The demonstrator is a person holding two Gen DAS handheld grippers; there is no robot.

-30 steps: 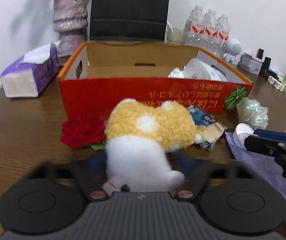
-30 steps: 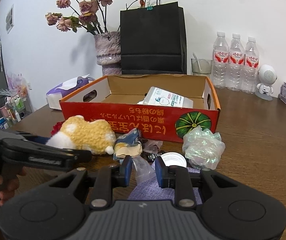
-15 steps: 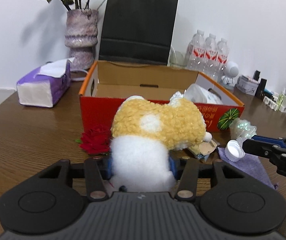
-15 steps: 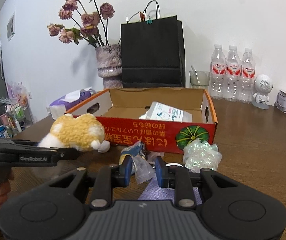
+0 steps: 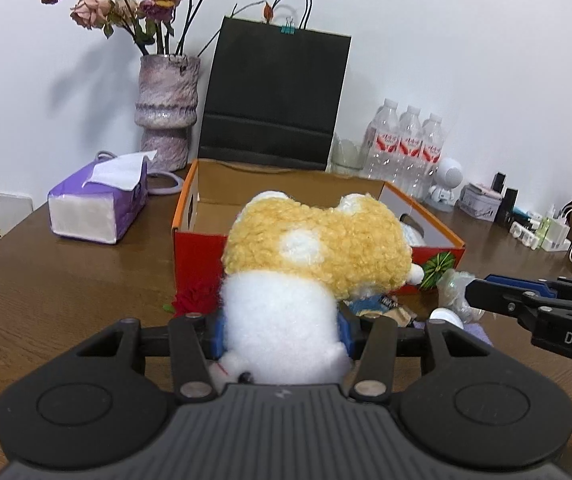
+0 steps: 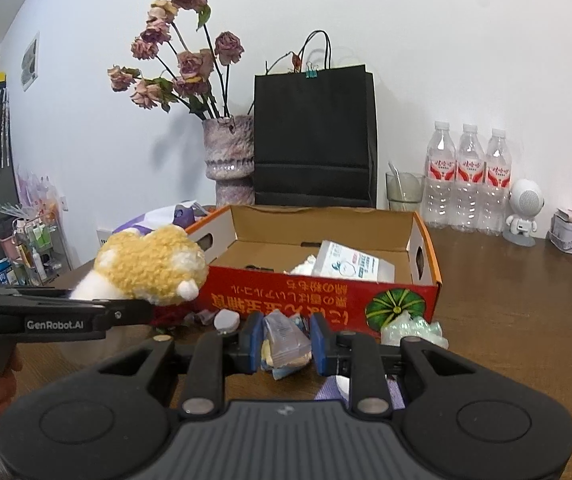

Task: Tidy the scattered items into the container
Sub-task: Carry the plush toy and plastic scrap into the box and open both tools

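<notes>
Above brown table [image 5: 66,280], left tool [image 5: 282,332] clamps plush toy [image 5: 317,248].

The right hand-held gripper [image 6: 286,342] pinches a crumpled snack wrapper [image 6: 284,344] between its blue pads [image 6: 254,342]. Just ahead stands the red cardboard box [image 6: 317,300], with a white packet [image 6: 349,266] inside. Ahead to the left, the left hand-held gripper [image 6: 142,314] holds a yellow-and-white plush toy [image 6: 152,266] off the counter [image 6: 525,320]. A crinkled plastic bundle [image 6: 411,330] lies ahead-right.
</notes>
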